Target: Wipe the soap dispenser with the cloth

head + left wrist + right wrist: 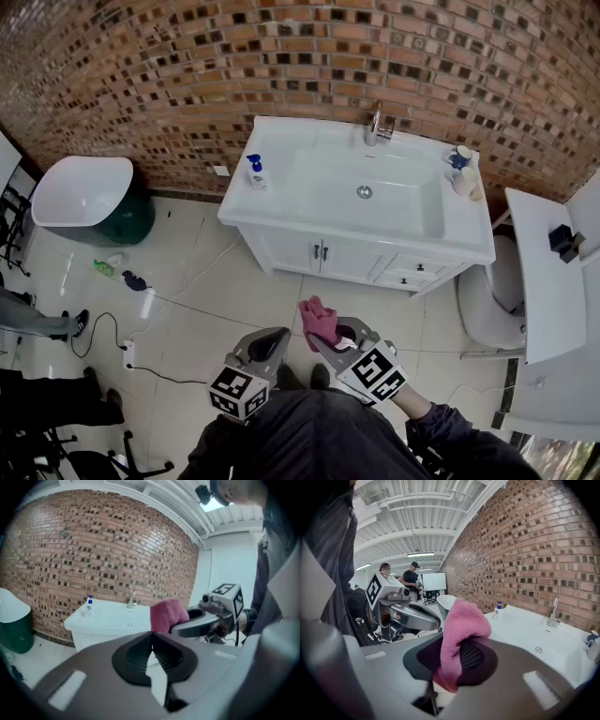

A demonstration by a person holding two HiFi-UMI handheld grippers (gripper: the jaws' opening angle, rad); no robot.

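Observation:
The soap dispenser point(255, 172), a small clear bottle with a blue pump, stands on the left corner of the white sink vanity point(281, 217); it also shows in the left gripper view point(89, 607) and the right gripper view point(498, 609). My right gripper point(328, 335) is shut on a pink cloth point(319, 321), which bulges up between its jaws point(457, 634). My left gripper point(277, 339) is shut with nothing in it, just left of the right one. Both grippers hang over the floor, well short of the vanity. The cloth point(168, 615) shows in the left gripper view too.
A faucet point(377, 126) stands at the back of the basin, and cups point(459, 169) sit on its right corner. A white tub on a green base point(89, 199) stands at the left. A white table point(548, 272) is at the right. Cables and small objects lie on the tiled floor point(131, 281).

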